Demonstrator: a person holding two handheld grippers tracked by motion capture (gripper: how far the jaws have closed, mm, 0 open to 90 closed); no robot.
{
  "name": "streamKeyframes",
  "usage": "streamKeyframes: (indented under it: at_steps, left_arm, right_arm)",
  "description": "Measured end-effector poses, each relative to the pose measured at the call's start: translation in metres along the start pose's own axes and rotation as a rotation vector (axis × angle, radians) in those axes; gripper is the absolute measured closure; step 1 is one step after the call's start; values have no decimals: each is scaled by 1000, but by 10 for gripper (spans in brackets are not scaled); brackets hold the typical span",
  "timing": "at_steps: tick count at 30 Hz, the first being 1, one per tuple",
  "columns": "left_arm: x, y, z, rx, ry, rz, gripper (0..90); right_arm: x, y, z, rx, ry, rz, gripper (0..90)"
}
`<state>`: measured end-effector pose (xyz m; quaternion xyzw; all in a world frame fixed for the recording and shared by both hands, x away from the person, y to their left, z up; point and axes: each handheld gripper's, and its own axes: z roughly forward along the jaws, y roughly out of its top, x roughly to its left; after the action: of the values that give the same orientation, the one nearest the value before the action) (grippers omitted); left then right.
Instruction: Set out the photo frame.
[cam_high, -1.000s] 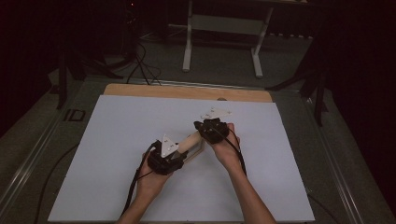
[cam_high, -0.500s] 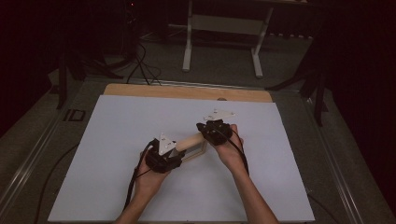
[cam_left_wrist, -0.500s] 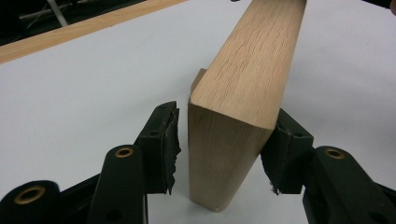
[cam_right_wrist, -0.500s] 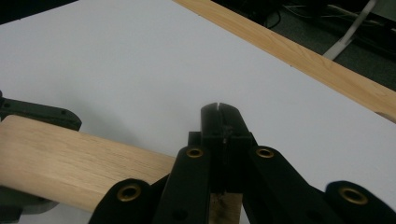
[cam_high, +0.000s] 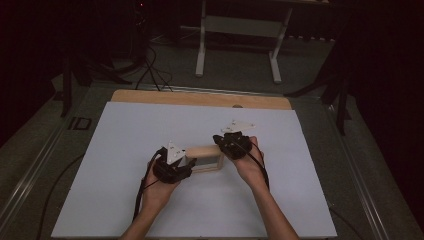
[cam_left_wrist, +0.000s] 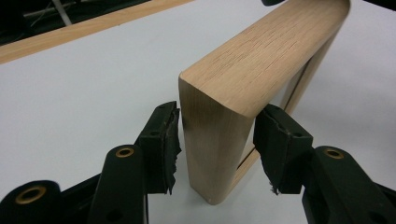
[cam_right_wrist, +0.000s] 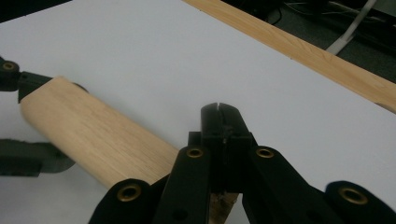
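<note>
A white tabletop (cam_high: 150, 135) with a wooden strip (cam_high: 200, 98) along its far edge stands on grey floor (cam_high: 240, 75). Beyond — a white-legged frame (cam_high: 237, 30) (perhaps a desk) and trailing cables (cam_high: 150, 65) — the room lies dark.

— The frame (cam_left_wrist: 261, 60)?
— Pale wood, fine straight grain (darker smudge at its near corner).
— The grippers?
— Black left gripper (cam_left_wrist: 217, 149), brass-coloured rivets — white table (cam_high: 150, 130) with a tan wooden strip (cam_high: 200, 98), upper centre.
</note>
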<state>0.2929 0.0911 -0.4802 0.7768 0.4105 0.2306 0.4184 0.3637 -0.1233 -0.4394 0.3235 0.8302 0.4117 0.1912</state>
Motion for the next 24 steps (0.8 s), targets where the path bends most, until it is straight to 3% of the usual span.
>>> streamKeyframes:
  at_steps: [18, 24]
  left_arm:
    - [5, -1, 3, 14, 1, -7, 580]
    - [4, -1, 4, 15, 5, -7, 582]
  right_arm:
    - [2, -5, -8, 5, 9, 10, 899]
    - [-1, -6, -8, -4, 11, 19, 836]
